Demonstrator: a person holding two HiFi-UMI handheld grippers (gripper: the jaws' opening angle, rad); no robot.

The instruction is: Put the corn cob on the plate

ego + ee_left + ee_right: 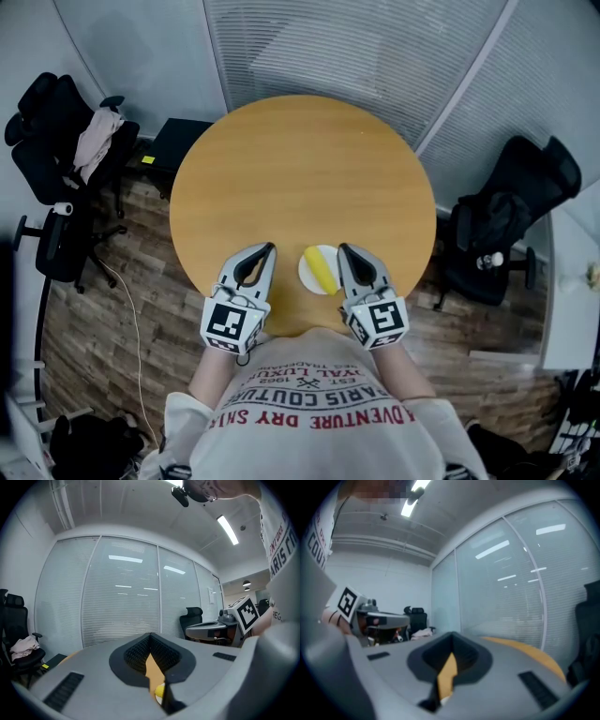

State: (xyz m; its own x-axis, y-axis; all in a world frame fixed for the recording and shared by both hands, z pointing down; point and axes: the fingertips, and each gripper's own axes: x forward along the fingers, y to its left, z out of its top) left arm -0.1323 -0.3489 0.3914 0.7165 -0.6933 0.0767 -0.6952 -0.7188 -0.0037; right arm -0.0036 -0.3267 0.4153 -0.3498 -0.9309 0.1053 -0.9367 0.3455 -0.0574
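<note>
The yellow corn cob lies on a small white plate near the front edge of the round wooden table. My left gripper hovers just left of the plate, shut and empty. My right gripper hovers just right of it, also shut with nothing in it. Both point away from me across the table. In the left gripper view the jaws meet at the tip, and a bit of the corn cob shows through the slit below. The right gripper looks the same in its own view.
Black office chairs stand on the wood floor at the left and right of the table. A black box sits on the floor at the back left. Glass walls with blinds close off the far side.
</note>
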